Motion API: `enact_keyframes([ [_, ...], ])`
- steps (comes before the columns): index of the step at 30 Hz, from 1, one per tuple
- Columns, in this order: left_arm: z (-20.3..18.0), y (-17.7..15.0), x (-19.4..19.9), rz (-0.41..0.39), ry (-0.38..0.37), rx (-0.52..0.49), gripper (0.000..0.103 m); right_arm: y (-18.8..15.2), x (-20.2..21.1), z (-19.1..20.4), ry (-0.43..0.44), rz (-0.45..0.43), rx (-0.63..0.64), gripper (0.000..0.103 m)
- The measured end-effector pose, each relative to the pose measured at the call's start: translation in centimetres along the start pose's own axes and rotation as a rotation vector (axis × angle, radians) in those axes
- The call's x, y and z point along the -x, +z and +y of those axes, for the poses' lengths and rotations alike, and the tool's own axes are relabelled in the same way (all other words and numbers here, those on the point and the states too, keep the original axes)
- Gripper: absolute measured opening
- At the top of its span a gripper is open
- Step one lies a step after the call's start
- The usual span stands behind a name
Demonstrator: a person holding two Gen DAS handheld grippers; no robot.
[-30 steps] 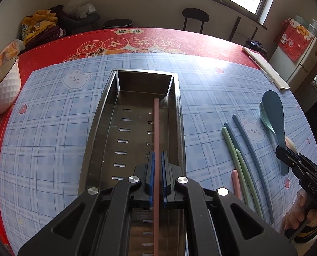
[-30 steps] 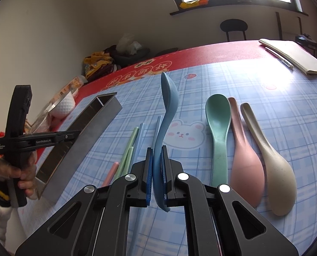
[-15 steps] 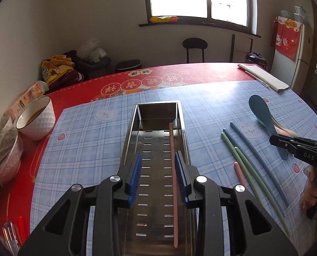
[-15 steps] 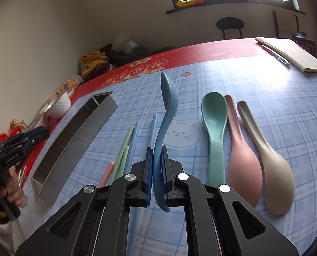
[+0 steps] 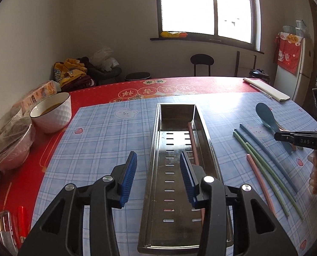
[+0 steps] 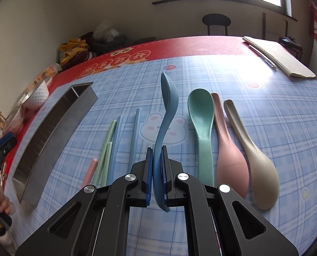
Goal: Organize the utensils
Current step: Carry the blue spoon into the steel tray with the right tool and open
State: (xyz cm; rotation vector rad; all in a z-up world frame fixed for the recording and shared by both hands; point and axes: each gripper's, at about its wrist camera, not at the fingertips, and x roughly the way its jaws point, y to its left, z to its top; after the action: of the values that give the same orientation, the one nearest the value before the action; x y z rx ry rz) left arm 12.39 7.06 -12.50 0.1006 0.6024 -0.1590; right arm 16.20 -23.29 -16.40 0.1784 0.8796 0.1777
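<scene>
Over the steel tray (image 5: 156, 149), the left gripper (image 5: 158, 176) had just been opening, jaws apart and empty, one pink chopstick (image 5: 193, 143) lying inside. The right gripper (image 6: 157, 176) was clamped on the blue spoon (image 6: 167, 111). Three spoons (image 6: 202, 128) and five chopsticks (image 6: 106, 147) lay on the checked mat (image 6: 265, 117).

My left gripper (image 5: 157, 171) sits over the near end of the long perforated steel tray (image 5: 203, 125); my jaws have just been opening, nothing between them. One pink chopstick (image 5: 193, 143) lies in the tray along its 3 o'clock wall. At 3 o'clock of the tray on the checked plastic mat (image 5: 107, 140): loose chopsticks (image 5: 263, 166). My right gripper (image 6: 157, 179) clamps the blue spoon (image 6: 165, 115); at its 3 o'clock lie the green spoon (image 6: 202, 125), pink spoon (image 6: 228, 153), beige spoon (image 6: 254, 162), side by side. White bowl (image 5: 51, 113) at the tray's 9 o'clock.
</scene>
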Motion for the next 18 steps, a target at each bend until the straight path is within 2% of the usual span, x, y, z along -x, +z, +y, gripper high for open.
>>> enact_keyframes([
  [3, 0.6, -0.3, -0.2, -0.016, -0.007, 0.015, 0.043, 0.7, 0.6, 1.1, 0.005, 0.004, 0.007, 0.007],
  [6, 1.0, -0.5, -0.5, -0.042, 0.009, 0.006, 0.049, 1.4, 0.6, 3.1, 0.037, 0.02, 0.012, 0.007],
  [11, 2.1, -0.4, -0.2, -0.102, 0.054, 0.019, 0.057, 2.8, 0.0, 8.0, 0.132, 0.042, 0.017, 0.007],
  [13, 2.8, -0.4, -0.1, -0.115, 0.065, 0.041, 0.064, 3.6, -0.4, 10.0, 0.184, 0.047, 0.001, 0.007],
  [18, 4.7, -0.8, -0.6, -0.094, 0.069, 0.114, 0.073, 4.7, -2.5, 15.3, 0.229, 0.102, -0.005, 0.007],
])
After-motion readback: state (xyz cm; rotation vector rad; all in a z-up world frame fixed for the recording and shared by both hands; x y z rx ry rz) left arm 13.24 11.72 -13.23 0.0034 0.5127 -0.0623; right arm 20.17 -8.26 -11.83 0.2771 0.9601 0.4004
